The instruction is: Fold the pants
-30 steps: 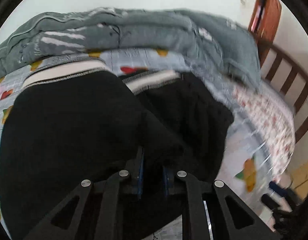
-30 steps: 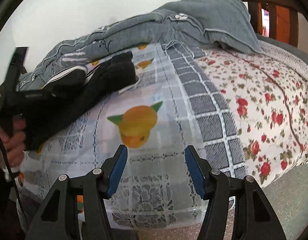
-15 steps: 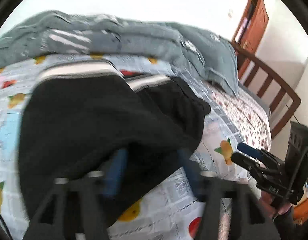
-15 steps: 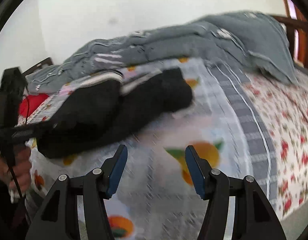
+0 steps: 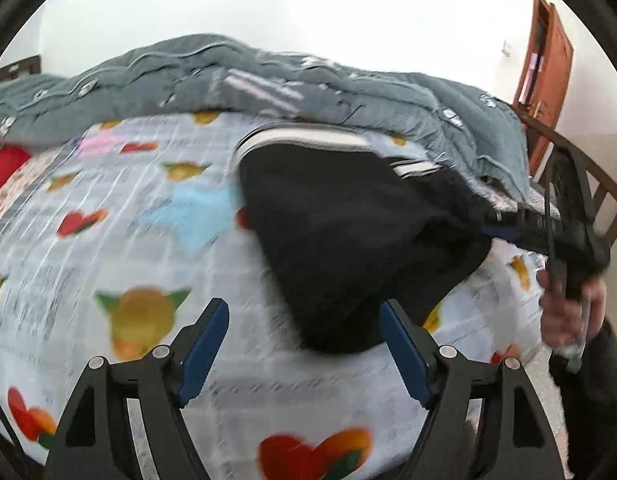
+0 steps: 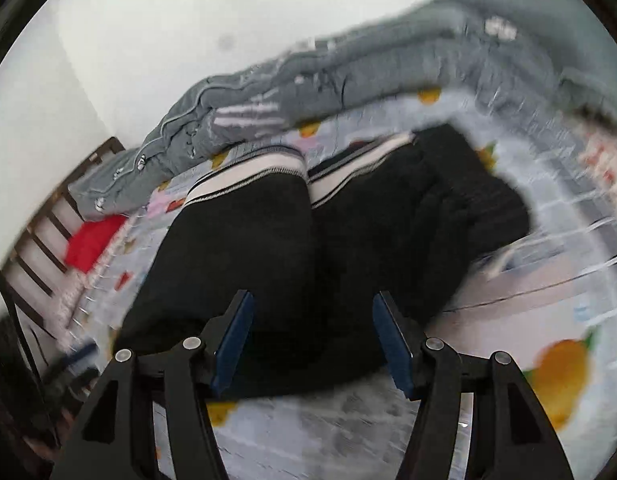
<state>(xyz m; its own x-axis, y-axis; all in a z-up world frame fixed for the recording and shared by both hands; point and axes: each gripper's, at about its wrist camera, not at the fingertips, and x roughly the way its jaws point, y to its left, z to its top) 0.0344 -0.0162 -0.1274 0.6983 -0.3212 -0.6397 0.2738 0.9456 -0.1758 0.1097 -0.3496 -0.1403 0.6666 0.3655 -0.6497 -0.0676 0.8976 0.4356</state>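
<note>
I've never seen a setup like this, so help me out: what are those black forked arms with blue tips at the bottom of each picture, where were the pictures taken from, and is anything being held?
No robot here: a person carries a hand-held gripper in each hand, each with a wide-angle camera looking along its two fingers. One picture looks past the left gripper, whose jaws are opening with nothing between them. The other looks past the right gripper, open above the black pants, not gripping them. In the left view you also see the person's hand carrying the right gripper. The pants lie on a bed sheet printed with fruit and hearts, with a grey quilt behind.
</note>
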